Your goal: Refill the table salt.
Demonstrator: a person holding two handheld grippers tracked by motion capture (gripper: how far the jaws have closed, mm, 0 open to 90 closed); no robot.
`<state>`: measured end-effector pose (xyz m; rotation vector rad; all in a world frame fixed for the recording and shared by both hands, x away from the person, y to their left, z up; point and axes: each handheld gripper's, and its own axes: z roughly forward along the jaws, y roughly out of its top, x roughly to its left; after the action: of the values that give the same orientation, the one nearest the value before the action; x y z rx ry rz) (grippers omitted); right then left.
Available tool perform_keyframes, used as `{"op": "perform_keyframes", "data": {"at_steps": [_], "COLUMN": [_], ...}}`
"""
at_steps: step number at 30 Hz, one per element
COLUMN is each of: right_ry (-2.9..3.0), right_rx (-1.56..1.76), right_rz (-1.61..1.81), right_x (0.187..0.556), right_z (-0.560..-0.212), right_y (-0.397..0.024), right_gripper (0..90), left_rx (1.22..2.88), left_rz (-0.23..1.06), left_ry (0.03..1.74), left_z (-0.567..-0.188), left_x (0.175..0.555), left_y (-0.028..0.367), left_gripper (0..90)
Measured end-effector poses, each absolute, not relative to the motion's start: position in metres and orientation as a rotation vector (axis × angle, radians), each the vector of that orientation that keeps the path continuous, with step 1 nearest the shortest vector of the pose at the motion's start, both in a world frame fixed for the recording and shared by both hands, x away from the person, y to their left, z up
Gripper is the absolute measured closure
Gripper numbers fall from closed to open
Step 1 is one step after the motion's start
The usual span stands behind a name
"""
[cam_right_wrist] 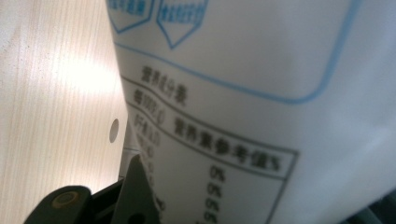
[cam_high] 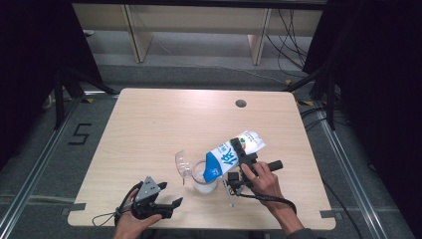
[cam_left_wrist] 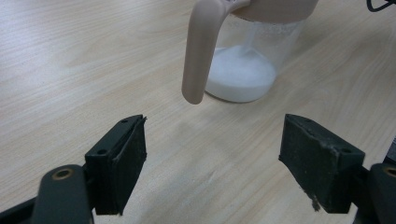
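A white and blue milk carton (cam_high: 234,154) is tipped down to the left, its spout end over a clear jug (cam_high: 204,180) that holds some white milk. My right gripper (cam_high: 240,149) is shut on the carton's body. In the right gripper view the carton's printed side (cam_right_wrist: 261,93) is very close, with one black finger (cam_right_wrist: 135,196) pressed against it. My left gripper (cam_high: 170,193) rests near the table's front left with its jaws open and nothing between them. In the left gripper view the gripper (cam_left_wrist: 212,163) faces the jug (cam_left_wrist: 247,70) and its beige handle (cam_left_wrist: 201,51).
The wooden table (cam_high: 149,124) has a round cable hole (cam_high: 241,103) at the back right. A clear flap (cam_high: 183,163) stands up at the jug's left side. A thin grey stick (cam_high: 229,193) lies right of the jug. Black curtains and floor rails flank the table.
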<state>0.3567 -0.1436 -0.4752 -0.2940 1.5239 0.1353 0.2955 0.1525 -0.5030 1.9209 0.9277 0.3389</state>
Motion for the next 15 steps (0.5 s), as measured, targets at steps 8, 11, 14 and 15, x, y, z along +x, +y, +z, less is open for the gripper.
{"op": "perform_keyframes", "data": {"at_steps": [8, 11, 14, 15], "right_ry": [1.520, 1.530, 1.531, 1.531], "right_rx": [-0.318, -0.283, -0.283, -0.283], "right_rz": [0.110, 0.135, 0.134, 0.134], "right_x": [0.3566, 0.3561, 0.3561, 0.3561], "right_z": [-0.4730, -0.4758, -0.4758, -0.4758], "right_y": [-0.1438, -0.1441, -0.1441, -0.1441], "right_gripper": [62.6, 62.9, 63.0, 63.0], "left_rx": [1.920, 1.921, 1.921, 1.921], "left_rz": [0.339, 0.339, 0.339, 0.339], "left_ry": [0.928, 0.928, 0.928, 0.928], "left_z": [-0.5030, -0.5030, -0.5031, -0.5031], "left_x": [0.2955, 0.2955, 0.2955, 0.2955], "left_y": [0.1525, 0.1525, 0.1525, 0.1525], "left_gripper": [22.2, 22.2, 22.2, 22.2]}}
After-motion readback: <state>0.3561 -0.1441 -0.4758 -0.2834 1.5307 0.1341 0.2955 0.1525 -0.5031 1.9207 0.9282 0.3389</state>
